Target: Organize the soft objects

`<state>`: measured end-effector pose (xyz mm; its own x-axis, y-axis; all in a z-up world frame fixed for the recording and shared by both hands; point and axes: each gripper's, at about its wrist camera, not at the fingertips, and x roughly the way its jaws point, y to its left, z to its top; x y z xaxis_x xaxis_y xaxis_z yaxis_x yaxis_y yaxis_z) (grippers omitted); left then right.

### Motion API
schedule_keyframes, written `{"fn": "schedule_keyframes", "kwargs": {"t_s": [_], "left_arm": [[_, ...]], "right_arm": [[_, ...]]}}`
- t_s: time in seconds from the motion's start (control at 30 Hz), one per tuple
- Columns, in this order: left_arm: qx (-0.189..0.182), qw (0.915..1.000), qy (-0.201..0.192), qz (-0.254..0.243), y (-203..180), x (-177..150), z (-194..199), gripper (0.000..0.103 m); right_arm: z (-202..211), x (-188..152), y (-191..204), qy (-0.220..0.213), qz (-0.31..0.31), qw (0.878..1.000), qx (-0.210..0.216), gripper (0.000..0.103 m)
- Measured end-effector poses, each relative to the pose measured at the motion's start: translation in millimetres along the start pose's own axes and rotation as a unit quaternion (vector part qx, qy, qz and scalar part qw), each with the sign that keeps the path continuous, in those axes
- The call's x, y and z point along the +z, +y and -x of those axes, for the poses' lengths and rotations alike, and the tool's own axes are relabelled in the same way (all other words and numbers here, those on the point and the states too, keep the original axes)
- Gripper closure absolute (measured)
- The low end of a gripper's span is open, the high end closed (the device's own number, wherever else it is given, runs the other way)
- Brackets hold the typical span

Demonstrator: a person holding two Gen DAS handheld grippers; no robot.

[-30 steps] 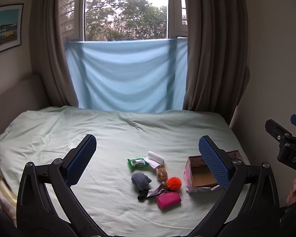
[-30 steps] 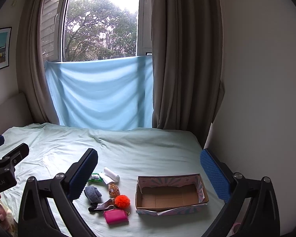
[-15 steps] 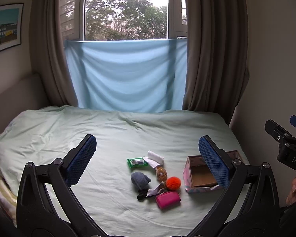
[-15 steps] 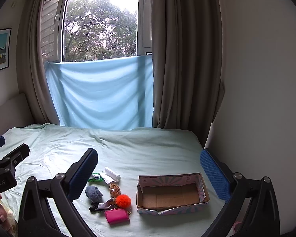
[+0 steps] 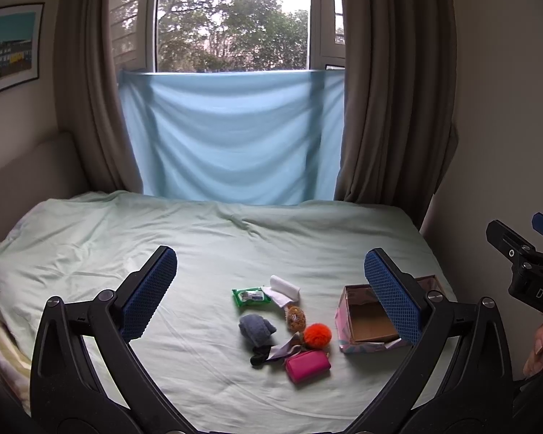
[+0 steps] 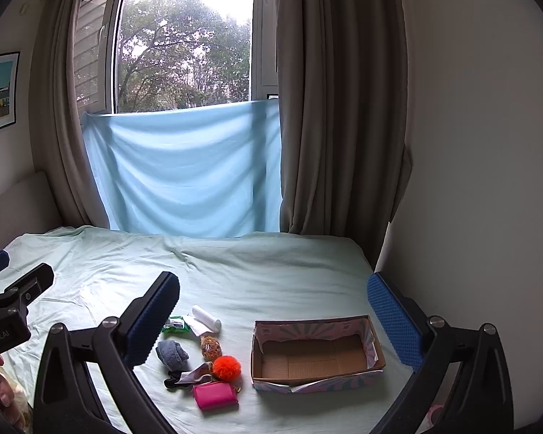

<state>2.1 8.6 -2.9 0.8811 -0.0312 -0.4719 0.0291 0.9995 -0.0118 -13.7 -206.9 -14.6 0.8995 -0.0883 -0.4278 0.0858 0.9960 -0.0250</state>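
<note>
A cluster of small soft things lies on the pale green bed: a grey-blue sock bundle [image 5: 256, 328] [image 6: 171, 353], an orange pom-pom [image 5: 317, 335] [image 6: 227, 366], a pink pouch [image 5: 307, 365] [image 6: 215, 395], a brown plush toy [image 5: 295, 319] [image 6: 210, 348], a white rolled cloth [image 5: 284, 286] [image 6: 206, 318], a green wipes pack [image 5: 251, 296] [image 6: 175, 324] and a dark sock [image 5: 268, 352]. An empty cardboard box [image 5: 369, 329] [image 6: 315, 356] sits to their right. My left gripper [image 5: 269, 298] and right gripper [image 6: 273, 323] hang open above the bed, holding nothing.
A wall [image 6: 470, 144] runs close along the bed's right edge. Brown curtains [image 5: 387, 108] and a blue cloth [image 5: 231, 137] hang at the window behind. The bed sheet [image 5: 126, 238] stretches bare to the left and back. A hand [image 5: 535, 347] holds the other gripper at the right.
Both grippers have drifted only slightly; the objects sit a touch lower and nearer in view. Nothing was taken hold of or let go.
</note>
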Motion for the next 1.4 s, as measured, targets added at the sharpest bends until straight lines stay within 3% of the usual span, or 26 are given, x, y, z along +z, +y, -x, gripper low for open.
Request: {"fn": "schedule_keyframes", "kwargs": {"t_s": [0.53, 0.77, 0.9, 1.1, 1.4], "left_arm": [[0.004, 0.9999, 0.009, 0.009, 0.6, 0.5, -6.2, 0.0], [0.023, 0.9985, 0.043, 0.024, 9.7, -3.2, -29.4, 0.0], [0.029, 0.9966, 0.072, 0.029, 18.0, -21.0, -58.0, 0.0], [-0.002, 0.9916, 0.129, 0.014, 36.4, -61.1, -120.3, 0.0], [-0.088, 0.9774, 0.19, -0.024, 68.5, -124.4, -233.6, 0.0]], "right_arm": [[-7.2, 4.1, 1.8, 0.008, 0.002, 1.0, 0.007, 0.0], [-27.3, -1.8, 1.2, 0.035, 0.011, 0.999, 0.023, 0.0], [-46.5, -20.2, 5.5, 0.056, 0.016, 0.998, 0.03, 0.0], [-83.1, -61.4, 25.6, 0.104, -0.014, 0.994, 0.021, 0.0], [-156.5, -131.7, 76.2, 0.175, -0.114, 0.978, -0.025, 0.0]]}}
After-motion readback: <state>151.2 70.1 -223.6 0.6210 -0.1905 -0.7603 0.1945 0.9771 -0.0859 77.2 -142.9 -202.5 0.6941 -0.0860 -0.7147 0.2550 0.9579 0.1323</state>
